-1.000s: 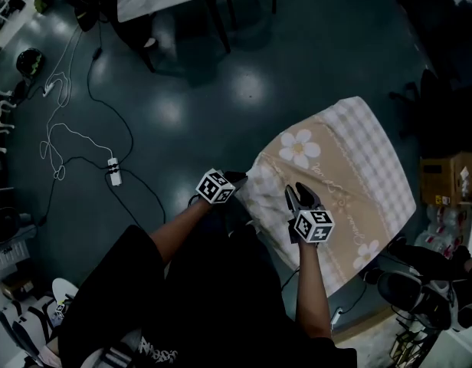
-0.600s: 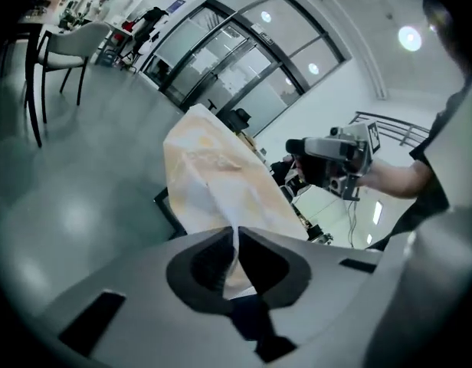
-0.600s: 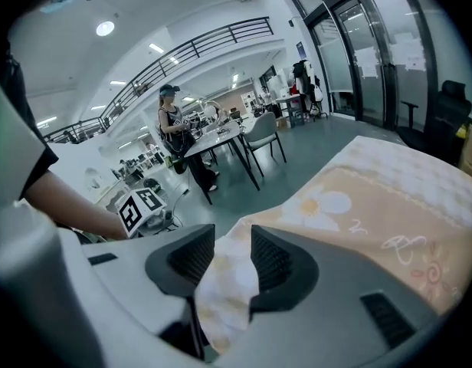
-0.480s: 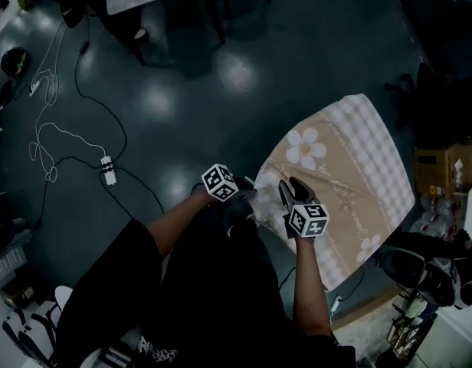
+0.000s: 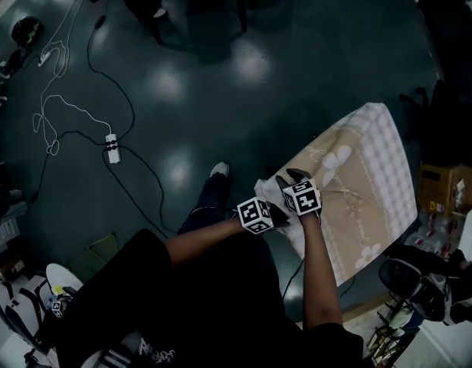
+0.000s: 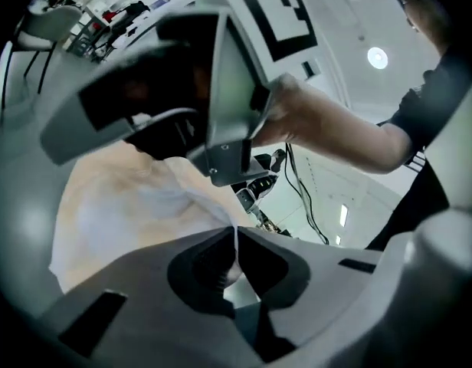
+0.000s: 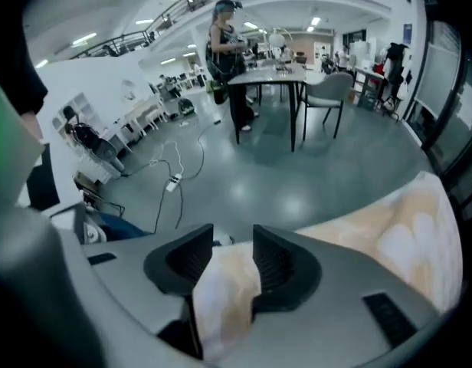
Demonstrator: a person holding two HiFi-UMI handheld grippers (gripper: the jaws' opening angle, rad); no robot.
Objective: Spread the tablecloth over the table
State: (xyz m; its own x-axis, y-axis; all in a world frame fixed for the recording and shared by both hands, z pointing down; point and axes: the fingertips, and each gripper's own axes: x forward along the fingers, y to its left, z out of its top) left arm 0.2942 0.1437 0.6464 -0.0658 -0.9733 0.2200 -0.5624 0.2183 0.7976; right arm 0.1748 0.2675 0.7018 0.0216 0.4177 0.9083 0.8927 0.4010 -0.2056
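A beige tablecloth (image 5: 358,182) with white flowers and a checked border lies over a table at the right of the head view. Both grippers meet at its near left edge. My left gripper (image 5: 277,218) is shut on a thin edge of the cloth (image 6: 136,205), pinched between the pads (image 6: 234,241). Just to its right, my right gripper (image 5: 292,179) points steeply down. In the right gripper view a bunched fold of the cloth (image 7: 224,294) fills the gap between the jaws of my right gripper (image 7: 232,255). The right gripper (image 6: 213,106) looms close above in the left gripper view.
A dark glossy floor (image 5: 221,75) surrounds the table. A power strip (image 5: 113,149) with trailing cables lies at the left. A cardboard box (image 5: 443,184) and a chair (image 5: 420,282) crowd the right side. Farther off stand a table (image 7: 278,71), a chair (image 7: 328,90) and a person (image 7: 224,41).
My left gripper has swung right and now sits right beside the right gripper. The cloth's near left corner has been gathered in towards them.
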